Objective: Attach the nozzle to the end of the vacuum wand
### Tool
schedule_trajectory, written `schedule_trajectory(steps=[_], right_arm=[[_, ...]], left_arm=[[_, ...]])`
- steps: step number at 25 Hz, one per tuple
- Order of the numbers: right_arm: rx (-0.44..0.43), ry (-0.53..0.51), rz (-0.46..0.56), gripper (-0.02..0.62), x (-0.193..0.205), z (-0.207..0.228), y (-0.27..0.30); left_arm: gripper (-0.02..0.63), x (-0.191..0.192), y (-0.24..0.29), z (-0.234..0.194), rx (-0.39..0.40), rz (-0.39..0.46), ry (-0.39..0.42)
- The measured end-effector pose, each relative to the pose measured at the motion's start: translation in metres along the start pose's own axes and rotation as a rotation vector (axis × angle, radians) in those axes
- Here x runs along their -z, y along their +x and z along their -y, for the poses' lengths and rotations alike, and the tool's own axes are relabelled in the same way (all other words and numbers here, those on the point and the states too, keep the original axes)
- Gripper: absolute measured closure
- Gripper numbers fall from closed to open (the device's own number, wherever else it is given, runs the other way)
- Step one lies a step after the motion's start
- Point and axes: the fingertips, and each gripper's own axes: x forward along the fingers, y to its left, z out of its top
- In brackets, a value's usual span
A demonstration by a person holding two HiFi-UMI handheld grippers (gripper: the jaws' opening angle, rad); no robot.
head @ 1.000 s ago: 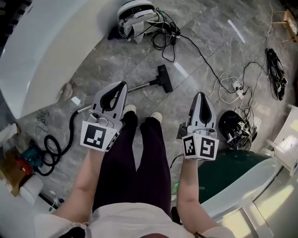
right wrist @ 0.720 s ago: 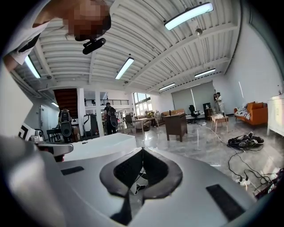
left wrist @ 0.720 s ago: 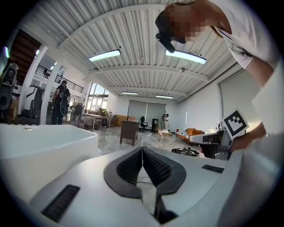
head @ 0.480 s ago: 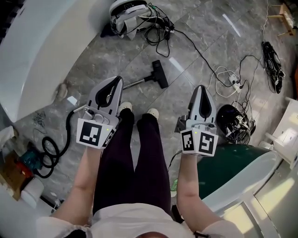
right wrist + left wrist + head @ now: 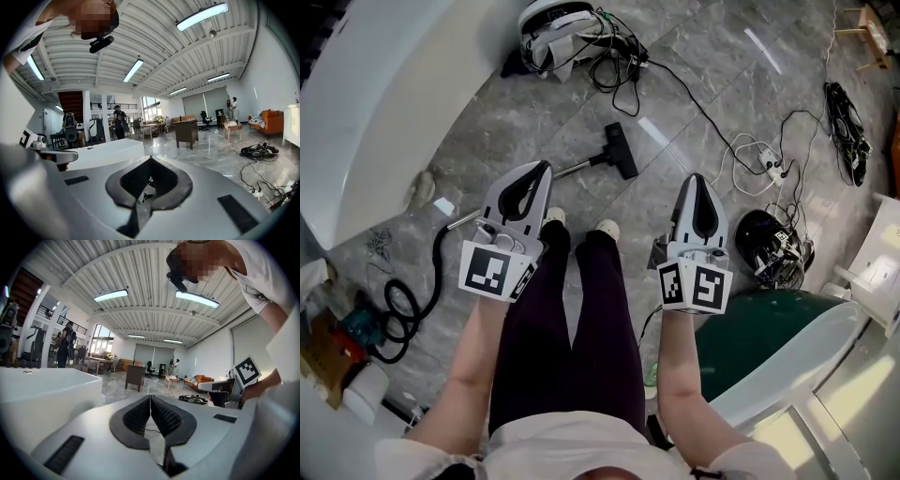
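A black floor nozzle [image 5: 622, 150] lies on the grey stone floor ahead of the person's feet. A thin metal wand [image 5: 577, 169] runs from it down-left, passes behind my left gripper [image 5: 546, 167] and reappears at a black hose [image 5: 403, 300]. Nozzle and wand meet end to end; I cannot tell whether they are locked. Both grippers hover above the person's legs, pointing forward, well above the floor. The left gripper [image 5: 150, 397] is shut with nothing in it. The right gripper [image 5: 694, 178] [image 5: 150, 158] is also shut on nothing. Neither gripper view shows the vacuum.
A white curved tub [image 5: 384, 103] fills the left side. Loose cables and a power strip [image 5: 764, 169] spread over the floor at the right. A white device with wires [image 5: 562, 23] lies at the top. A black bundle [image 5: 769, 248] and a green surface [image 5: 759, 337] sit at right.
The head view has shifted a little, so the nozzle and cables sit slightly higher in the picture. Both grippers stay shut and in nearly the same place.
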Motion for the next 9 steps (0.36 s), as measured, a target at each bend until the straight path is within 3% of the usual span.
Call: schedule_trajectory(steps=[9], right_arm=[[-0.016,-0.009,-0.008,0.581,0.006,-0.019,0.005]], left_arm=[[0.595,0.007,0.006,0.003,0.013,-0.02,0.01]])
